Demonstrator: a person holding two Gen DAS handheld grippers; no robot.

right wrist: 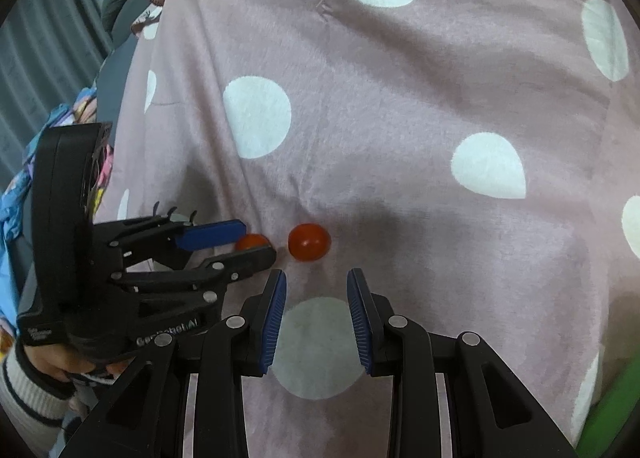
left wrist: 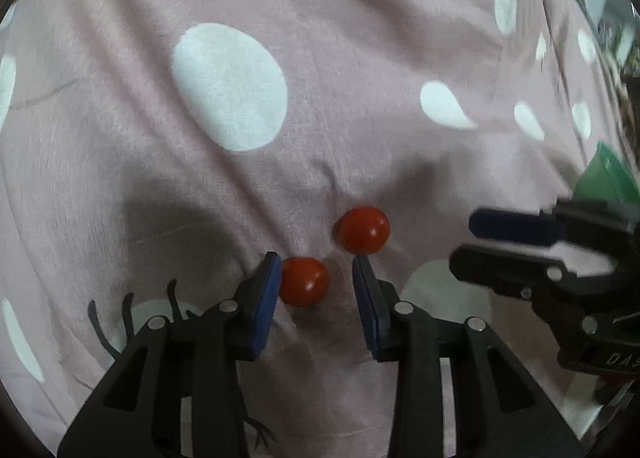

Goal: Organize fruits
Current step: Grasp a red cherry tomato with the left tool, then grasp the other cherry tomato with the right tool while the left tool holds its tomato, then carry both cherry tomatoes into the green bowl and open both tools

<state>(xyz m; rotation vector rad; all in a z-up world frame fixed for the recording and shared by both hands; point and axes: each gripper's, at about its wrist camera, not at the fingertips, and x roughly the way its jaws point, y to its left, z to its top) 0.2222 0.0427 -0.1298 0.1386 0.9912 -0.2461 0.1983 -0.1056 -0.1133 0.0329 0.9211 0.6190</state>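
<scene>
Here both jaws gape: left gripper (left wrist: 316,264) straddles one tomato (left wrist: 304,281), right gripper (right wrist: 316,278) empty.

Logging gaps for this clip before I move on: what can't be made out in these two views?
- Green object, left wrist view: cut by the right edge and blurred; unidentifiable.
- Small red round fruit between the left gripper fingers, right wrist view: mostly hidden by the lower finger; contact unclear.
- Right gripper, left wrist view: motion-blurred.
- Colourful items, right wrist view: behind the gripper body.
</scene>
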